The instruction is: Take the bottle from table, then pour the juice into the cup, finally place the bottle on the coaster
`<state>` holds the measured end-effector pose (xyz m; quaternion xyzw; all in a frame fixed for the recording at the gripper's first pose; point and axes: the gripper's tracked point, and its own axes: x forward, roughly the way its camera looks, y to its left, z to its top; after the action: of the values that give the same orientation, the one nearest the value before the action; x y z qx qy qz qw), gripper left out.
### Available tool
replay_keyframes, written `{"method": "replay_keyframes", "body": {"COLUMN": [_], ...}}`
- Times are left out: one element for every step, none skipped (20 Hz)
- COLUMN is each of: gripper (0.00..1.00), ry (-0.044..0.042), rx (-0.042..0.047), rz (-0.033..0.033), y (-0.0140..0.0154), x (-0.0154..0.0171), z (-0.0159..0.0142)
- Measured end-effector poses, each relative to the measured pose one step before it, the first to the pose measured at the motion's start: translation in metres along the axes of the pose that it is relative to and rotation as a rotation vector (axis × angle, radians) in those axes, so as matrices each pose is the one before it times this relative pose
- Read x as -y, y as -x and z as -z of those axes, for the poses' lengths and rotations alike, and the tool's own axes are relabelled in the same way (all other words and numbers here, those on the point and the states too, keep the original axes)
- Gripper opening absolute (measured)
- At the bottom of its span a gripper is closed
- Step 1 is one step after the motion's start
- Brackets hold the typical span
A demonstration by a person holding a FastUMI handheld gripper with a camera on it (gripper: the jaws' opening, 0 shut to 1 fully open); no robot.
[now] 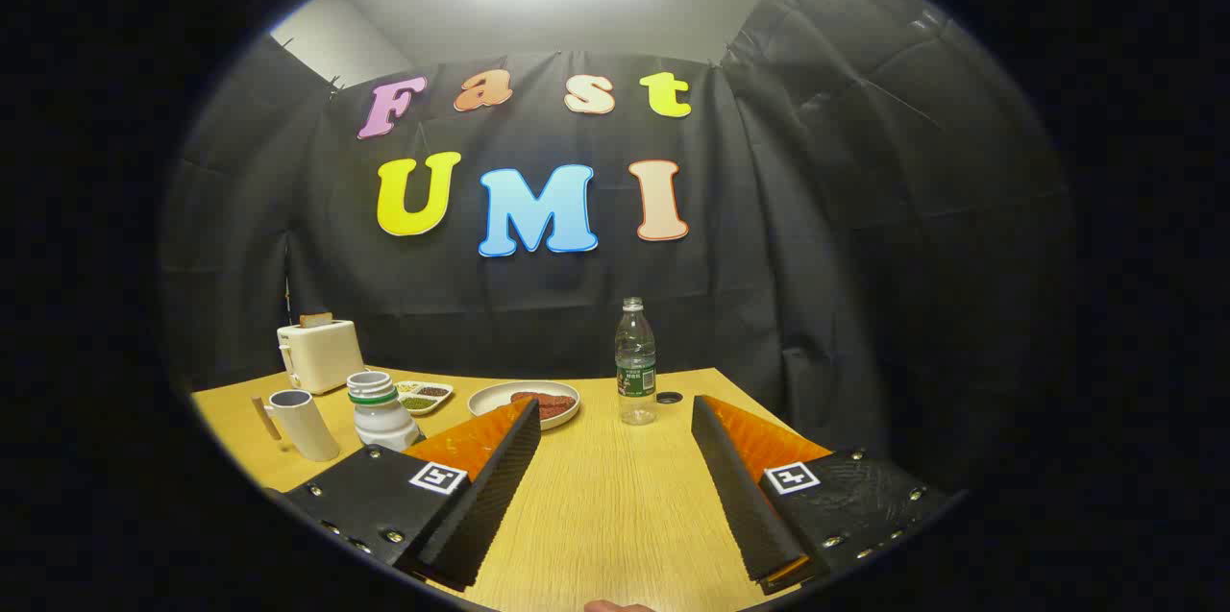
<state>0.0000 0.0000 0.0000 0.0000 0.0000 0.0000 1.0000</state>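
Observation:
A clear plastic bottle (635, 362) with a green label stands upright on the wooden table (605, 506), a short way beyond my fingertips and slightly right of the gap's middle. A small dark round coaster (670, 397) lies just behind and to the right of the bottle. The pale cup (304, 425) with a handle stands far off to the left, beyond the left finger. My gripper (615, 404) is open above the table, with bare tabletop between its fingers.
A white jar with a green ring (381, 412) stands beside the cup. Behind the left finger sit a plate of brown food (527, 403) and a small dish of beans (424, 394). A toaster (319, 354) stands at the back left.

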Motion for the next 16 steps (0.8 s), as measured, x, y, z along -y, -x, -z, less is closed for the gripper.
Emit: {"method": "replay_keyframes", "body": {"gripper": [0.97, 0.97, 0.97, 0.97, 0.97, 0.97, 0.97, 0.97, 0.97, 0.97, 0.97, 0.97, 0.97, 0.97, 0.97, 0.97], "ry": [-0.00672, -0.00491, 0.00169, 0.00342, 0.00330, 0.00355, 0.00124, -0.00147, -0.00239, 0.00184, 0.00620, 0.00752, 0.00480, 0.00103, -0.00098, -0.00041], "rx": [-0.00014, 0.00072, 0.00044, -0.00206, -0.00456, -0.00107, -0.00180, -0.00631, -0.00616, -0.00750, -0.00389, -0.00244, 0.00025, 0.00285, 0.00052, 0.00544], "rz": [-0.00039, 0.00083, -0.00048, 0.00034, 0.00027, -0.00134, -0.00115, -0.00245, -0.00237, -0.00032, 0.00129, 0.00421, -0.00038, -0.00630, -0.00688, -0.01336], "y": [0.00202, 0.00126, 0.00064, 0.00098, 0.00089, 0.00108, 0.00054, -0.00004, 0.00045, 0.00026, 0.00113, -0.00031, 0.00206, 0.00267, 0.00206, 0.00143], "x": [-0.00214, -0.00108, -0.00177, -0.00185, -0.00129, -0.00142, -0.00173, -0.00156, -0.00166, -0.00087, -0.00091, -0.00061, -0.00197, -0.00510, -0.00604, -0.00868], "z": [-0.00158, 0.00061, -0.00016, 0.00066, 0.00068, 0.00068, -0.00030, 0.00249, 0.00125, 0.00238, 0.00060, 0.00085, -0.00151, -0.00112, -0.00175, -0.00093]}}
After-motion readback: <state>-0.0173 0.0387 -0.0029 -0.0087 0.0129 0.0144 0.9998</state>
